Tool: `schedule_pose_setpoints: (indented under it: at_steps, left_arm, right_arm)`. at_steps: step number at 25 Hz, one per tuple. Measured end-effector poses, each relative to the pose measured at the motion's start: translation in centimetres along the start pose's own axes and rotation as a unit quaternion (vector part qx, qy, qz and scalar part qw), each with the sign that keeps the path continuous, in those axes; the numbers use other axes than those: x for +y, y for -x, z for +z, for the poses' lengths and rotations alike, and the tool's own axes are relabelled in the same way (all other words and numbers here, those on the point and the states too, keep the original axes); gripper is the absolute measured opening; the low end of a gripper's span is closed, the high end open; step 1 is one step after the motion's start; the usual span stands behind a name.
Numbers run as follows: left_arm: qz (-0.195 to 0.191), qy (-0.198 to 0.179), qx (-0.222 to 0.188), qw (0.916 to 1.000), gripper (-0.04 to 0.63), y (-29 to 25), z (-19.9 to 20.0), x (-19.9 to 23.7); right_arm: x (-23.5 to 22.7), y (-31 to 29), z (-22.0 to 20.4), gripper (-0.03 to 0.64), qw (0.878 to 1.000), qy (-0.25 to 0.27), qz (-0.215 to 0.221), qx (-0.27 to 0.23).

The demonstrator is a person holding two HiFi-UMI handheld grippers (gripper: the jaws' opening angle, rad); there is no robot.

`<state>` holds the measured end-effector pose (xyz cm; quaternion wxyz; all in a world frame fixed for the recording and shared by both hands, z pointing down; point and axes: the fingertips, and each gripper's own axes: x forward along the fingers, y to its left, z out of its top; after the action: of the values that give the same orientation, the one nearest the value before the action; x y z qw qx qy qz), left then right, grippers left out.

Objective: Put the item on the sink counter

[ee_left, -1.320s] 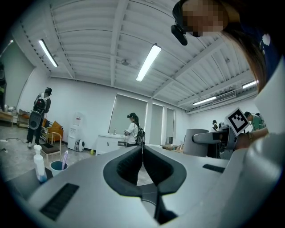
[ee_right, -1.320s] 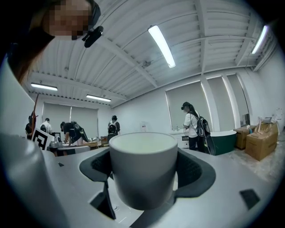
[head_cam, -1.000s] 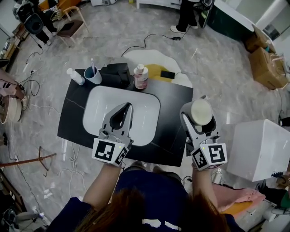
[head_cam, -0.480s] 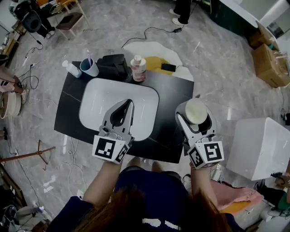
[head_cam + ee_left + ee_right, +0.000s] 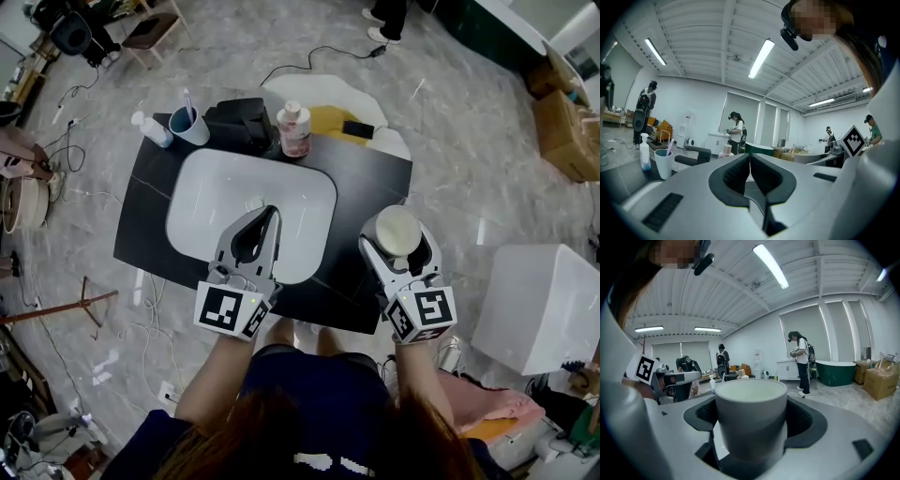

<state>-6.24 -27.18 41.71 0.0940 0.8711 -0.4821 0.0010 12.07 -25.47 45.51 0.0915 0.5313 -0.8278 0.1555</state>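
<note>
Your left gripper [image 5: 270, 216] points toward the far side, its tips over the near part of the white basin [image 5: 220, 192]. Its jaws are pressed together with nothing between them. The forearm behind it is bare and reaches forward from a dark blue sleeve.

Your right gripper [image 5: 398, 236] lies roughly parallel to the left one and well to its right. Its jaws stand wide apart and are clamped on the cream cup [image 5: 397, 225], one pad on each side of the wall. The cup sits upright with its open mouth facing up. In the head view it lies over the right near corner of the sink counter [image 5: 361, 187], at the edge. I cannot tell how far it is above the top.

The counter top is black, and the basin is set in its left half. Along the far edge, from left to right, stand:
- a small white bottle [image 5: 150, 128];
- a blue tumbler [image 5: 192, 128] with a toothbrush in it;
- a black case [image 5: 239, 125];
- a pinkish bottle [image 5: 294, 131].

A dark phone [image 5: 356, 129] lies at the far right.

The floor is grey marble, with a cable [image 5: 309, 56] trailing across it at the far side. A white box [image 5: 539, 300] stands to the right. Cardboard boxes [image 5: 562, 131] are farther off on the right.
</note>
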Motion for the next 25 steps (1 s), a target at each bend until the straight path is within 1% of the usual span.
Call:
schedule_pose_setpoints:
  at_steps: [4,7,13,17,25]
  left_arm:
    - [0.005,0.005,0.001,1.0,0.025,0.0,-0.6,0.3]
    - [0.009,0.009,-0.001,0.9999,0.025,0.0,-0.8,0.4]
    - [0.013,0.011,0.001,0.9999,0.025,-0.3,-1.5,0.8]
    - [0.013,0.012,0.007,0.9998,0.025,-0.2,-2.1,0.8]
    - [0.016,0.013,0.019,0.9996,0.025,0.5,-3.5,1.2]
  right_arm:
    - [0.0,-1.5,-3.0,0.436,0.999,-0.009,0.009,0.031]
    - [0.1,-2.4,-5.1,0.436,0.999,-0.006,0.013,0.053]
    - [0.2,-4.2,-8.1,0.436,0.996,0.006,0.02,0.082]
    - [0.0,-5.1,-10.3,0.436,0.995,-0.004,0.022,0.101]
    - [0.1,-6.2,-13.5,0.436,0.99,0.022,0.023,0.135]
